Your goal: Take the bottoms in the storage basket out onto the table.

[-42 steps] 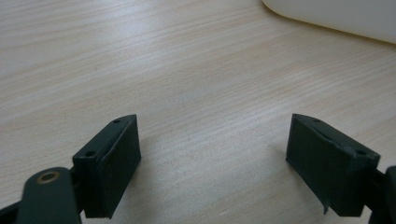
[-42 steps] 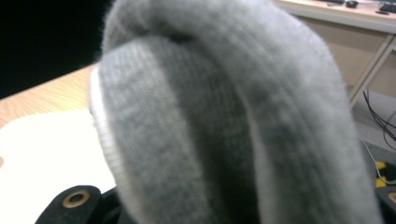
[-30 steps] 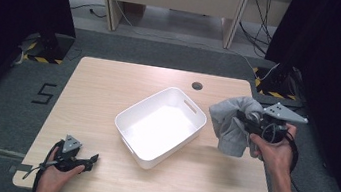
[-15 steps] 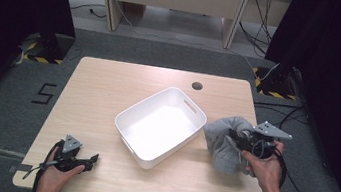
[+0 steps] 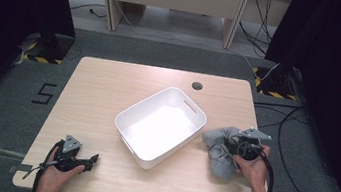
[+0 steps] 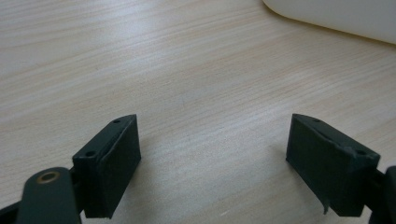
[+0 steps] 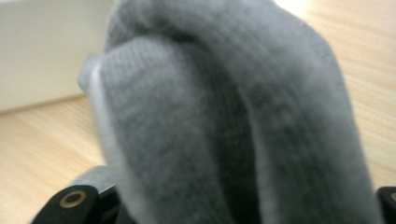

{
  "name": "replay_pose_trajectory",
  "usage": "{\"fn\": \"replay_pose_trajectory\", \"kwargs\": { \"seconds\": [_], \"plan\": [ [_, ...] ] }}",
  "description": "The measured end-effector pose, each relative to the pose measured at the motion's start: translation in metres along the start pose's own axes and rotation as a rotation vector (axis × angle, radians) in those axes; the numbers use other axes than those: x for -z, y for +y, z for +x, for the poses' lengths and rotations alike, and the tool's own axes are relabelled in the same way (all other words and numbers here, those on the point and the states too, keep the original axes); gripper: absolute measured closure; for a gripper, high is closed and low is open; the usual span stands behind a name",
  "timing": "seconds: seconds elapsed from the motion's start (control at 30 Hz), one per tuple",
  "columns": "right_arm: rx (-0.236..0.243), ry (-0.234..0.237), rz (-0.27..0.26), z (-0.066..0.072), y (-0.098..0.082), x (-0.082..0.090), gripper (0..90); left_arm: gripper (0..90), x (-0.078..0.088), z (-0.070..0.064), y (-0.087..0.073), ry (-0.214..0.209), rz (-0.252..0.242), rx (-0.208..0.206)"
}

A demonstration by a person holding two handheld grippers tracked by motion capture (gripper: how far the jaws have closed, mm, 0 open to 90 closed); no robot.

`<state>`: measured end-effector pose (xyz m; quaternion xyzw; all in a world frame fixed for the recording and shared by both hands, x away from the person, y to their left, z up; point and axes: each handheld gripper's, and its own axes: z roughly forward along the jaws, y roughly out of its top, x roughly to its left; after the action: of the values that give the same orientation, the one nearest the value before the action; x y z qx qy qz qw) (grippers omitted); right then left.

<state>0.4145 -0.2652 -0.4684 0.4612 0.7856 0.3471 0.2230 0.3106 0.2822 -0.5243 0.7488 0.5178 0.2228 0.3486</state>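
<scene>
While the right gripper (image 5: 232, 147) grips a bunched grey cloth (image 5: 219, 151), its fingers clamped on the fabric, the cloth lies on the tabletop (image 5: 109, 87) just beside the white bin (image 5: 160, 126), near the right edge. Close to the front edge, the left gripper (image 5: 91, 158) rests low on bare wood, fingers (image 6: 109, 163) spread wide apart with nothing between them. Open wood stretches behind and left of the bin.
</scene>
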Motion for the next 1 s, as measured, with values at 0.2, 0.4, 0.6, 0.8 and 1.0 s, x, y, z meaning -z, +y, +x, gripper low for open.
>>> {"fn": "replay_pose_trajectory", "kwargs": {
  "seconds": [0.2, 0.4, 0.6, 0.8, 1.0],
  "plan": [
    [0.001, -0.03, 0.046, 0.001, -0.001, -0.02, 63.3, 16.5, 0.0, 0.0, 0.0, 0.0, 0.0, 0.0],
    [-0.071, 0.002, 0.029, -0.005, 0.001, -0.017, 47.0, 16.5, 0.0, 0.0, 0.0, 0.0, 0.0, 0.0],
    [-0.122, -0.002, -0.015, -0.012, 0.005, -0.001, 37.8, 16.5, 0.0, 0.0, 0.0, 0.0, 0.0, 0.0],
    [-0.146, 0.005, -0.047, -0.019, 0.007, 0.026, 39.5, 16.5, 0.0, 0.0, 0.0, 0.0, 0.0, 0.0],
    [-0.153, -0.001, -0.06, -0.026, 0.004, 0.035, 41.3, 16.5, 0.0, 0.0, 0.0, 0.0, 0.0, 0.0]
  ]
}}
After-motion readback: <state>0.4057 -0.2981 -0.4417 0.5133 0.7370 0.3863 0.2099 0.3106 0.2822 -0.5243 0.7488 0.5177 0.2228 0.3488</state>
